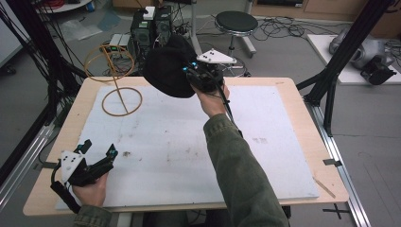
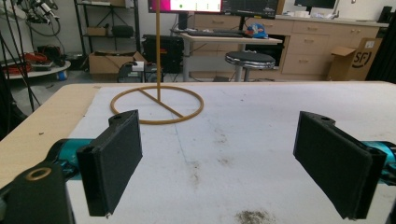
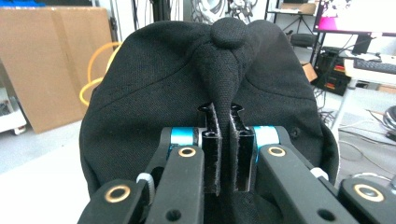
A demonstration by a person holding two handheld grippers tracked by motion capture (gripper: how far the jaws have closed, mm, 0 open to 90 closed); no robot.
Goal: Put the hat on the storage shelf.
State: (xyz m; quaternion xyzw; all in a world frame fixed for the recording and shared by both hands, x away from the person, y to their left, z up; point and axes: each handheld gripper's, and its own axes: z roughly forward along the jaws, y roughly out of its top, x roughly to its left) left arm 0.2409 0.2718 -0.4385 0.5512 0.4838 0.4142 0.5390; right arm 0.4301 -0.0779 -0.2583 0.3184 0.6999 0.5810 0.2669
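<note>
At the near left corner of the surface (image 1: 56,142), a pale wooden top covered by a scuffed white sheet, the left tool (image 1: 97,151) rests low in the person's left hand (image 1: 90,189), its two black padded jaws spread wide with nothing between them. In the left gripper view those jaws frame bare, stained sheet, and beyond them stands the thin tan wire stand (image 2: 159,100), a flat ring base with an upright rod. In the high view the stand sits at the far left of the sheet, with a second ring at the top of its rod.

Right of the stand, the right tool (image 1: 191,71) is raised above the far middle of the surface, and its jaws are pinched narrow on a fold of the black fabric cap (image 1: 168,68). The cap hangs clear of the sheet. In the right gripper view the fold runs up to the cap's round top button (image 3: 229,32).
</note>
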